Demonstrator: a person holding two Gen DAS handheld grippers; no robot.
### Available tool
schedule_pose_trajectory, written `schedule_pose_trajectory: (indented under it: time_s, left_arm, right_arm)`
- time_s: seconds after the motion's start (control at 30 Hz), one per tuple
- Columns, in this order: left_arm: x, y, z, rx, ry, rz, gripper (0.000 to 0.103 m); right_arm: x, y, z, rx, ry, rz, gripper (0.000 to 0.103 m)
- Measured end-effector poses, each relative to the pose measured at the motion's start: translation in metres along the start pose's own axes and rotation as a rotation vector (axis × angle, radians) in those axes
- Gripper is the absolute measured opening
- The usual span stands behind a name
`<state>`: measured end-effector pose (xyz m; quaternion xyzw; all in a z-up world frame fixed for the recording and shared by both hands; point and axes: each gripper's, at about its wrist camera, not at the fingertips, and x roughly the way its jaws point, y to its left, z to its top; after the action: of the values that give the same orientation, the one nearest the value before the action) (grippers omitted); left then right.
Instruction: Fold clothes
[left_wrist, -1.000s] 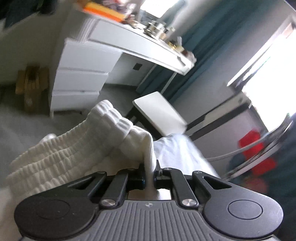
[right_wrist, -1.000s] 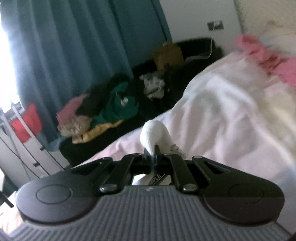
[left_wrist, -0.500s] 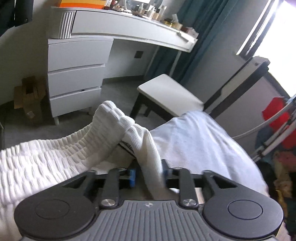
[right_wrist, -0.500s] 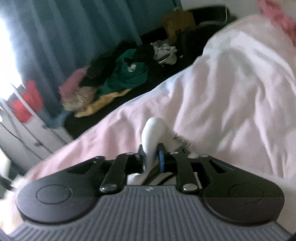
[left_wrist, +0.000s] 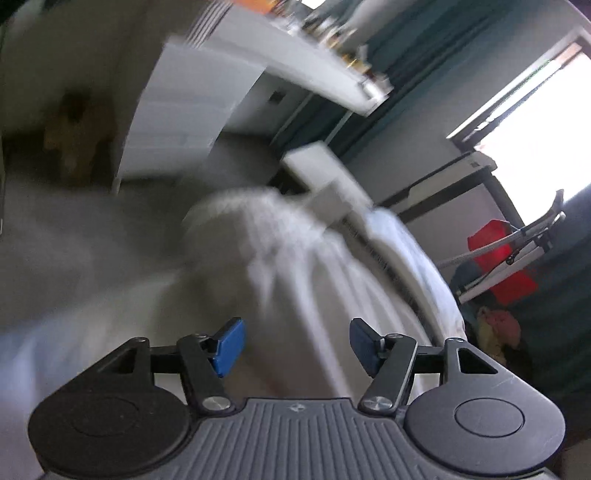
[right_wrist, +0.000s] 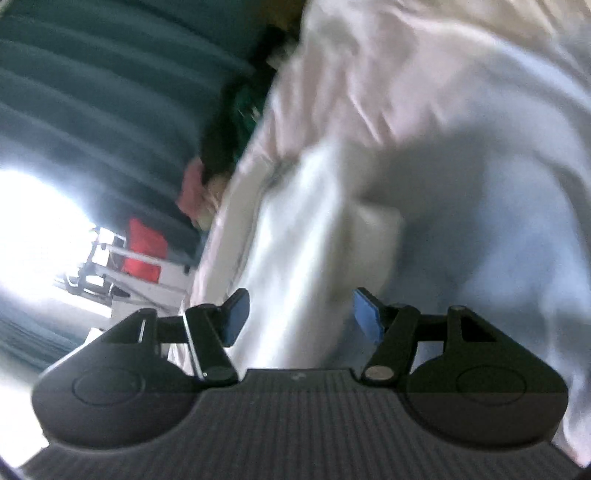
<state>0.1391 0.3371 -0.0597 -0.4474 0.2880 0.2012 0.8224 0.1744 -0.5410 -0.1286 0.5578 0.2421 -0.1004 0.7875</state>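
Both views are smeared by motion. A white ribbed garment (left_wrist: 273, 251) lies on the bed ahead of my left gripper (left_wrist: 295, 341), whose jaws are opening; its blue pads (left_wrist: 229, 343) stand wide apart with cloth below them, none pinched. In the right wrist view the same white garment (right_wrist: 317, 236) lies on the pale pink bedsheet (right_wrist: 424, 81). My right gripper (right_wrist: 301, 314) is opening too, its pads (right_wrist: 365, 317) apart over the cloth and not pressing on it.
A white desk with drawers (left_wrist: 192, 110) and a white stool (left_wrist: 325, 173) stand beyond the bed's end. Teal curtains (right_wrist: 92, 92) hang by a bright window. A heap of coloured clothes (right_wrist: 229, 122) lies beside the bed. A red bag (left_wrist: 498, 258) hangs on a rack.
Both grippers were shut on folds of the white garment; both have let go and their jaws now stand wide. Both hands have swung and dropped towards the bed.
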Motion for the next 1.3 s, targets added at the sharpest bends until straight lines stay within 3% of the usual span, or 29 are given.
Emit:
schedule_pose_trajectory:
  time_s: [0.07,0.13,0.2,0.33,0.47,0.5,0.53,0.6,0.63,0.77,0.93,1.17,1.3]
  left_arm:
    - [0.003,0.015,-0.008,-0.058,0.051,0.003,0.065]
    - [0.010,0.023,-0.007,-0.076,0.044,-0.005,0.065]
    - [0.020,0.023,-0.003,-0.058,0.019,-0.010,0.065]
    - [0.047,0.014,0.017,-0.039,-0.053,0.031,0.059]
    - [0.068,0.010,0.033,-0.108,-0.090,0.081,0.028]
    - [0.067,0.006,0.037,-0.103,-0.091,0.089,0.018]
    - [0.065,0.001,0.043,-0.092,-0.093,0.096,0.015]
    - [0.054,-0.012,0.051,-0.064,-0.099,0.109,0.012]
    - [0.045,-0.019,0.054,-0.053,-0.103,0.109,0.012]
    - [0.005,-0.036,0.065,-0.009,-0.132,0.016,0.012]
    - [-0.049,-0.026,0.069,-0.038,-0.092,-0.036,0.012]
    - [-0.134,0.022,0.054,-0.070,0.007,-0.071,0.012]
    - [-0.156,0.062,0.032,-0.028,0.053,-0.016,0.012]
  right_arm:
    - [0.008,-0.011,-0.007,0.054,0.073,0.016,0.065]
    - [0.022,-0.017,-0.011,0.105,0.115,0.041,0.065]
    - [0.035,-0.019,-0.014,0.114,0.096,0.076,0.065]
    - [0.053,-0.018,-0.010,0.093,-0.033,0.063,0.063]
    - [0.065,-0.015,-0.007,0.091,-0.150,0.068,0.061]
    - [0.067,-0.014,-0.007,0.087,-0.167,0.064,0.057]
    - [0.067,-0.014,-0.006,0.084,-0.170,0.059,0.042]
    - [0.067,-0.014,-0.006,0.077,-0.176,0.051,0.020]
    - [0.066,-0.014,-0.006,0.073,-0.177,0.048,0.016]
    - [0.043,-0.005,0.004,0.055,-0.146,0.059,0.013]
    - [-0.018,0.017,0.018,-0.051,-0.155,0.091,0.012]
    - [-0.101,-0.030,0.018,0.082,-0.182,0.072,0.011]
    - [-0.128,-0.057,0.009,0.132,-0.182,-0.020,0.011]
